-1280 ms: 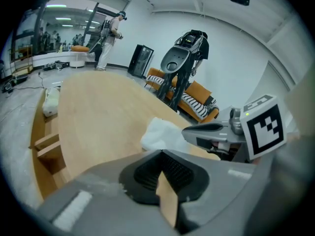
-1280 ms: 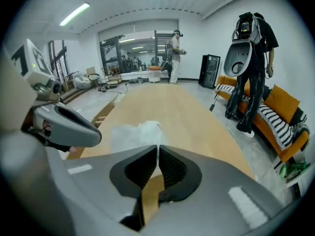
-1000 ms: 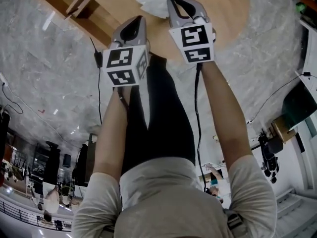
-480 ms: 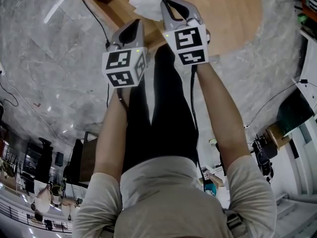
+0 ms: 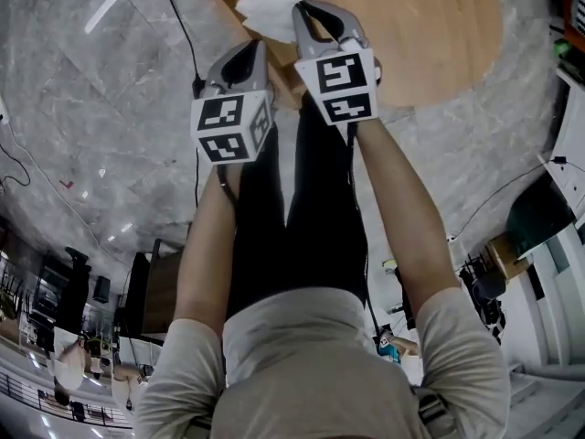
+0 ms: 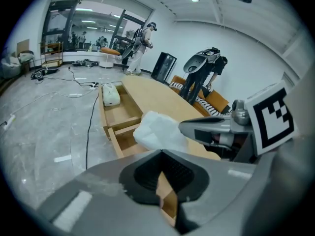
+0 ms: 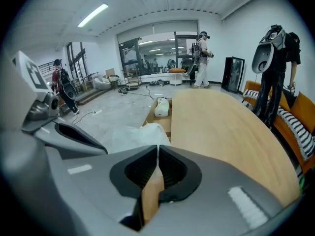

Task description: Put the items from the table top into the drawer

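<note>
Evidently, right claw (image 7: 157, 148) tight on white wad (image 7: 135, 134), left claw (image 6: 161, 152) closed, empty.

**Pale wood, polished stone, matt grey plastic**

The table (image 5: 430, 26) and its drawer (image 6: 120, 114) are light wood, smooth with a low satin sheen. The floor (image 5: 91, 108) is grey veined stone, polished glossy enough to mirror the ceiling lights. The left gripper (image 6: 160, 154) and right gripper (image 7: 157, 149) have matt grey plastic shells with black ribbed pads (image 7: 174, 171) inside. Each marker cube (image 5: 230, 126) is flat white with matt black print. The white bundle (image 6: 155, 132) is soft and crumpled (cloth or thin plastic, cannot tell which). The person's top (image 5: 311, 364) is pale, matt cloth.
</note>
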### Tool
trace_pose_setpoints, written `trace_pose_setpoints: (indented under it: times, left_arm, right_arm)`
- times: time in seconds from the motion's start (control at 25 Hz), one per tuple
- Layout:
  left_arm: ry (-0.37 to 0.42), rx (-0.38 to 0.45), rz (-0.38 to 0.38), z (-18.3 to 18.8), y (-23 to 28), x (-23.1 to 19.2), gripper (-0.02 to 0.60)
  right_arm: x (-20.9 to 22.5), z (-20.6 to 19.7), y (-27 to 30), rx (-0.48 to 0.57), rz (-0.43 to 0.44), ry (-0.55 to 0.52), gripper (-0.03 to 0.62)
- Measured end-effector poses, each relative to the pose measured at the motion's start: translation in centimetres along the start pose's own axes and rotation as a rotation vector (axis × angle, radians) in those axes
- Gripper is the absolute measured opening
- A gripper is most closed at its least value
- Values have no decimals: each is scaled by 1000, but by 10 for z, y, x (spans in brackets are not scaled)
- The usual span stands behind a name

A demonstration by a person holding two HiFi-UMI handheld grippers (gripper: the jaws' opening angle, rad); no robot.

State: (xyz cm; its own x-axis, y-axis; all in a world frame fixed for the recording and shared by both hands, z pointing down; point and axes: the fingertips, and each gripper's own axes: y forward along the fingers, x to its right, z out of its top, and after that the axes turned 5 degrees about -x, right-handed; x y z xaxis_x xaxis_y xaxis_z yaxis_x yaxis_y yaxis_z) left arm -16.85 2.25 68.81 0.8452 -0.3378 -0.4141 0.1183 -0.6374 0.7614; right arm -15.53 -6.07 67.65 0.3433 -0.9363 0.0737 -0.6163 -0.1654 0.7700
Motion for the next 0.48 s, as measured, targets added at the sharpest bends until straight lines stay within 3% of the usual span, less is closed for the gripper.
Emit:
trace_pose_setpoints:
  times: [0.28, 0.48]
  left_arm:
    - [-14, -8, 9, -1, -2, -26, 20]
    - [20, -14, 16, 4, 7, -45, 20]
  right_arm:
    - [-14, 6, 19, -6, -7, 63, 20]
    - [-18, -2, 45, -5, -21, 127, 20]
